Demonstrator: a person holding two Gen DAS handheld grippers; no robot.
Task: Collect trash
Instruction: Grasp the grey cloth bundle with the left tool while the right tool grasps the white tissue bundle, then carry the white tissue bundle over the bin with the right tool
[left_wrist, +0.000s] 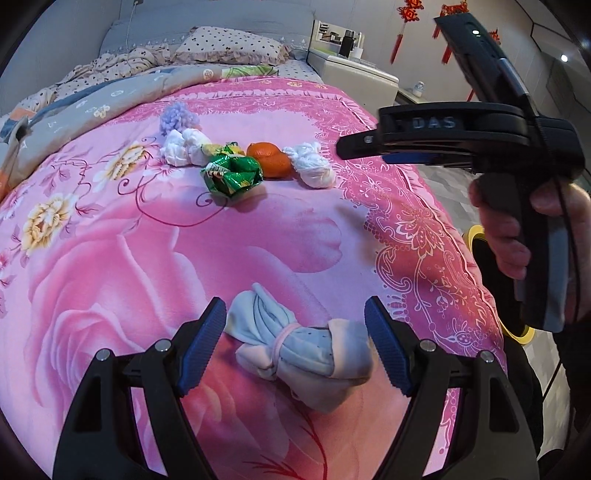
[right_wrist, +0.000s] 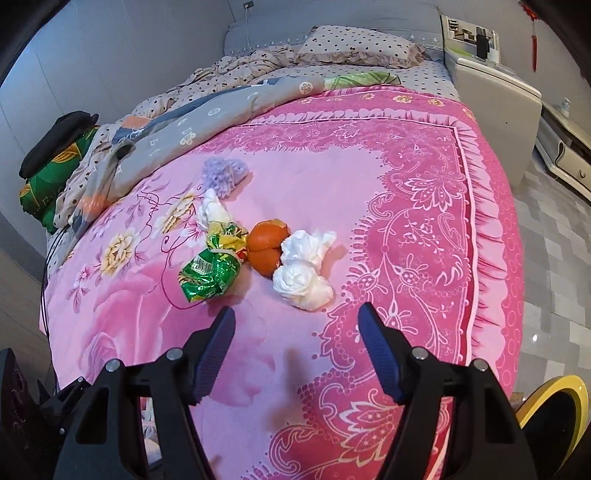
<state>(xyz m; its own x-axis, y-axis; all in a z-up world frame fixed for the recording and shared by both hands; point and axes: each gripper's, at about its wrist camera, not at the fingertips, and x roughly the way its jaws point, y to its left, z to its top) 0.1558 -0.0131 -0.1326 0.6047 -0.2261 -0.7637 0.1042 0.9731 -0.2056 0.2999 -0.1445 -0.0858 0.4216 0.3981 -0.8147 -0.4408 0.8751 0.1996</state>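
On the pink flowered bedspread (left_wrist: 110, 258) lie a crumpled green wrapper (left_wrist: 232, 173) (right_wrist: 208, 273), an orange peel (left_wrist: 267, 160) (right_wrist: 266, 247), two white tissue wads (left_wrist: 312, 164) (right_wrist: 303, 273) and a lilac fluffy ball (left_wrist: 179, 116) (right_wrist: 223, 175). My left gripper (left_wrist: 295, 325) is open, low over a knotted pale blue and pink sock bundle (left_wrist: 299, 350); its pads stand on either side without touching it. My right gripper (right_wrist: 295, 321) is open and empty, just short of the near tissue wad. In the left wrist view the right gripper (left_wrist: 343, 146) reaches in from the right, held by a hand.
A yellow-rimmed black bin (right_wrist: 557, 410) (left_wrist: 476, 236) stands on the floor by the bed's right edge. A rumpled grey quilt (right_wrist: 221, 107) and a dotted pillow (right_wrist: 358, 44) fill the head of the bed. A white nightstand (right_wrist: 491, 85) is at the far right.
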